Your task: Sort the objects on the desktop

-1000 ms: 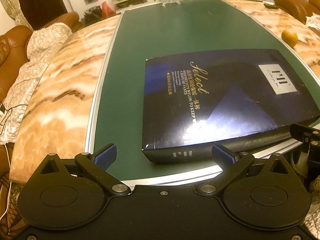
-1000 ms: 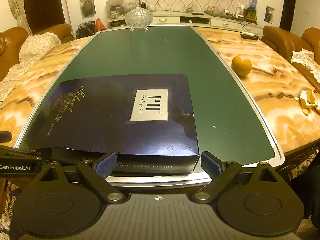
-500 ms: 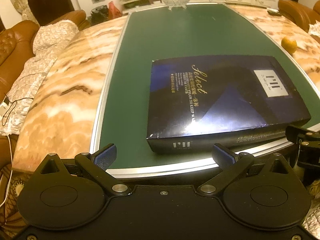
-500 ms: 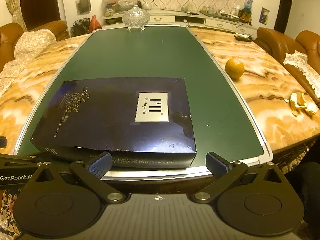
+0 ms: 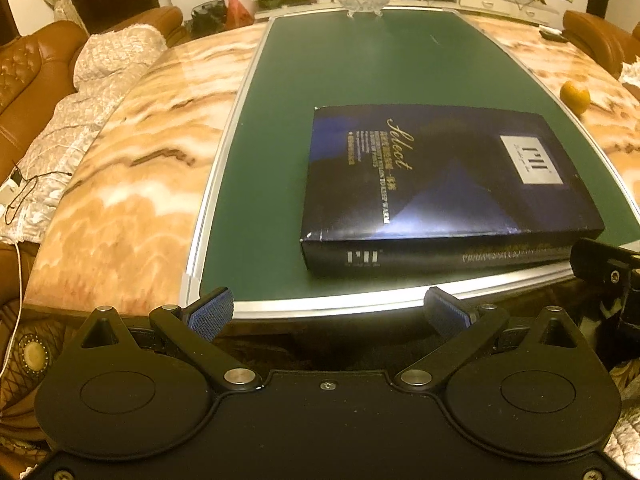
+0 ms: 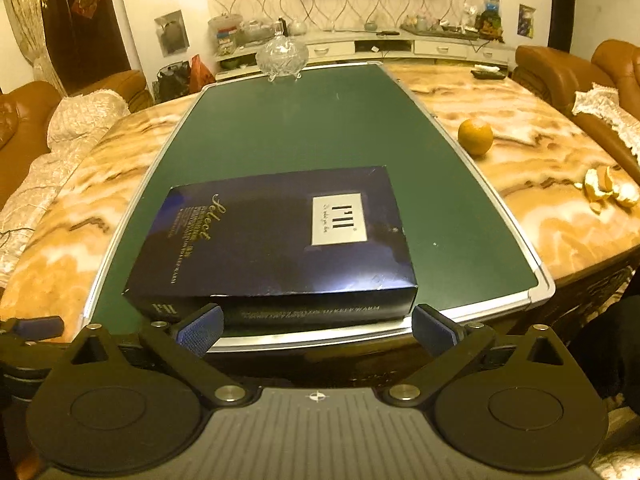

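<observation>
A flat dark blue box (image 5: 440,184) (image 6: 276,236) with gold lettering and a white label lies closed on the green mat (image 5: 344,80) (image 6: 304,132), near its front edge. My left gripper (image 5: 328,314) hangs open off the table's front edge, short of the box, with nothing between its blue pads. My right gripper (image 6: 316,328) is also wide open, just in front of the box's near side and not touching it. Part of the right gripper's body (image 5: 608,272) shows at the right edge of the left wrist view.
A cut-glass bowl (image 6: 282,56) stands at the mat's far end. An orange (image 6: 475,137) and orange peel (image 6: 608,190) lie on the marble table (image 6: 540,152) to the right. Brown leather sofas (image 5: 32,80) with a white cover flank the table.
Both grippers have pulled back and risen from the box, so it looks smaller and farther off. The box has stayed in place. The right jaws have spread slightly wider.
</observation>
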`<state>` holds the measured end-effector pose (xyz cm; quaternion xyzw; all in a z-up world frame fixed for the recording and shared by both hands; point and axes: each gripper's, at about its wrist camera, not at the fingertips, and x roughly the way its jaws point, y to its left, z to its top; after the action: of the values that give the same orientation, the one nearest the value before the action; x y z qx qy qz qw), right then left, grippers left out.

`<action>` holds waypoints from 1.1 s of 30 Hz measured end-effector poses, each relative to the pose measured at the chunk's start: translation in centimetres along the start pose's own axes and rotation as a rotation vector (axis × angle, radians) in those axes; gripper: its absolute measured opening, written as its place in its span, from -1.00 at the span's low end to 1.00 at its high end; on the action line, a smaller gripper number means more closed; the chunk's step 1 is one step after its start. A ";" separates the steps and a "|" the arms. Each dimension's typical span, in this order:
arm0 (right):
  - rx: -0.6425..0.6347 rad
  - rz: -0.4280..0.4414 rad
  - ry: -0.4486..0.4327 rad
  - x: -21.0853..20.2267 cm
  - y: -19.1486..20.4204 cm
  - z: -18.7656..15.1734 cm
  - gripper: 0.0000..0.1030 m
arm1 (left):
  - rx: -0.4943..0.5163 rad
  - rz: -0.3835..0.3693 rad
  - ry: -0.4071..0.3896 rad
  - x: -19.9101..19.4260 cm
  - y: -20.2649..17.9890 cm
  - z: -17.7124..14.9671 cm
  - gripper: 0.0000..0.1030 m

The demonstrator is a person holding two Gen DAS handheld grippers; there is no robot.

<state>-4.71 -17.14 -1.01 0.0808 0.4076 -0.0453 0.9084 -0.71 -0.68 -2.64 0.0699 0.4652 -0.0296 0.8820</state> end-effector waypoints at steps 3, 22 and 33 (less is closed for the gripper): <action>-0.001 0.010 0.012 -0.1 0.3 -0.4 1.00 | -0.012 -0.002 0.000 -0.2 0.0 -0.3 1.00; -0.041 -0.043 0.048 -0.3 1.2 -1.6 1.00 | -0.042 -0.017 0.034 0.3 -0.1 -1.4 1.00; -0.048 -0.056 0.049 0.1 1.4 -1.7 1.00 | -0.061 -0.019 0.056 0.7 0.0 -1.4 1.00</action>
<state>-5.68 -15.41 -2.05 0.0485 0.4327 -0.0590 0.8983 -1.41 -0.43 -4.01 0.0394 0.4912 -0.0216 0.8699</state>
